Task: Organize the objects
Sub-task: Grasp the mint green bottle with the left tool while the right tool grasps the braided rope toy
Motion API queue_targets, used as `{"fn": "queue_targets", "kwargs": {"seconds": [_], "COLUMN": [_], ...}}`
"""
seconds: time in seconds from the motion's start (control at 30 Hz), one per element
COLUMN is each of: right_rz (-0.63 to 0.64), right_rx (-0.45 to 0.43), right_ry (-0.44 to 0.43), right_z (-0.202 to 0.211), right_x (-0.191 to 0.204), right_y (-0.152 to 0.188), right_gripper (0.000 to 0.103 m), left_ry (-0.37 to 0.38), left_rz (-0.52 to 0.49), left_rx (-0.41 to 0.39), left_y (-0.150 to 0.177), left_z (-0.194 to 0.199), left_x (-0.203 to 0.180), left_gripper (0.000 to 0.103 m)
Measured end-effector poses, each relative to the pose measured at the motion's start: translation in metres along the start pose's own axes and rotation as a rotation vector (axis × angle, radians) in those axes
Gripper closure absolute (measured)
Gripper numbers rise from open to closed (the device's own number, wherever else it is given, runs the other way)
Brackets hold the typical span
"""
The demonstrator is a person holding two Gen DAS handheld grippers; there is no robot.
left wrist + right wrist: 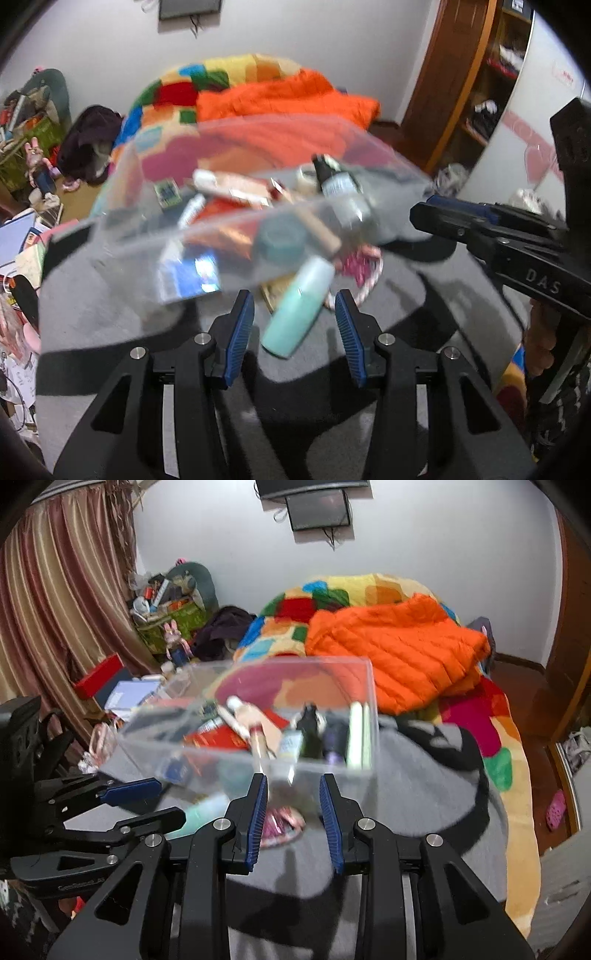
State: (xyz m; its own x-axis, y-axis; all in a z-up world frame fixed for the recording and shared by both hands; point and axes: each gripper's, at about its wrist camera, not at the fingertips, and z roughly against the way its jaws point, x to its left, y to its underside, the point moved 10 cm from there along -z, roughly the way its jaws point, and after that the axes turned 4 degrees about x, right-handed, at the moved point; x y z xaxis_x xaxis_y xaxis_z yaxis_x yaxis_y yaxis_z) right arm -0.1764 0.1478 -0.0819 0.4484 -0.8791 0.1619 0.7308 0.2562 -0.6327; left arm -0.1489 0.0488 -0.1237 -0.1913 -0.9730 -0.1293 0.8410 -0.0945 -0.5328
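Cluttered bedroom, grey blanket spread over a bed as work surface, patchwork quilt and orange puffer jacket heaped against the white wall behind.

Seen ahead of the left gripper, fingers spread with nothing between the pads: mint-green tube, lying on the blanket just beyond the fingertips, long axis running from near-left to far-right, cap end apparently tucked under the clear plastic box. Closer to the left gripper than to the right one, which reaches in from the right edge of that view.

Just past the tube, the box itself, already crowded with small toiletries: dark-capped spray bottle, teal jar, blue packet, all softened by motion blur, so exact contents hard to tell.

To the right of the tube, pink-patterned item, possibly a hair tie or pouch, lying on the blanket straight beyond the right gripper, whose fingers stand parted more narrowly and likewise hold nothing.

Judged as next call: tube into the box. Box's near wall and overhanging corner crowd the tube's far end; a grip across the tube's lower body looks the clearer option.
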Motion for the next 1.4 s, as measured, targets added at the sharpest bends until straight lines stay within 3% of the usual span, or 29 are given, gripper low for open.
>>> {"fn": "queue_targets", "kwargs": {"seconds": [0.13, 0.3, 0.5, 0.6, 0.97, 1.17, 1.4], "right_rz": [-0.032, -0.030, -0.020, -0.004, -0.043, -0.063, -0.040], "right_rx": [0.063, 0.110, 0.137, 0.138, 0.052, -0.007, -0.068], "right_ry": [-0.006, -0.001, -0.014, -0.032, -0.074, -0.091, -0.087], "right_z": [-0.021, -0.044, -0.058, -0.058, -0.019, 0.010, 0.033], "right_x": [-0.007, -0.009, -0.008, -0.002, -0.002, -0.002, 0.003], "right_y": [0.016, 0.023, 0.027, 0.028, 0.019, 0.007, -0.006], "right_gripper": [0.077, 0.077, 0.077, 0.091, 0.094, 0.094, 0.094], "left_ry": [-0.012, -0.029, -0.027, -0.034, -0.029, -0.019, -0.034], "left_rz": [-0.023, -0.029, -0.024, -0.026, 0.037, 0.086, 0.075], "left_rx": [0.055, 0.065, 0.049, 0.042, -0.007, -0.047, -0.101], "left_y": [0.007, 0.009, 0.011, 0.013, 0.025, 0.021, 0.009], "left_z": [-0.019, -0.029, -0.028, -0.026, 0.005, 0.022, 0.045], "left_x": [-0.003, -0.001, 0.002, 0.002, 0.014, 0.022, 0.023], "left_gripper": [0.058, 0.058, 0.074, 0.079, 0.079, 0.079, 0.079]}}
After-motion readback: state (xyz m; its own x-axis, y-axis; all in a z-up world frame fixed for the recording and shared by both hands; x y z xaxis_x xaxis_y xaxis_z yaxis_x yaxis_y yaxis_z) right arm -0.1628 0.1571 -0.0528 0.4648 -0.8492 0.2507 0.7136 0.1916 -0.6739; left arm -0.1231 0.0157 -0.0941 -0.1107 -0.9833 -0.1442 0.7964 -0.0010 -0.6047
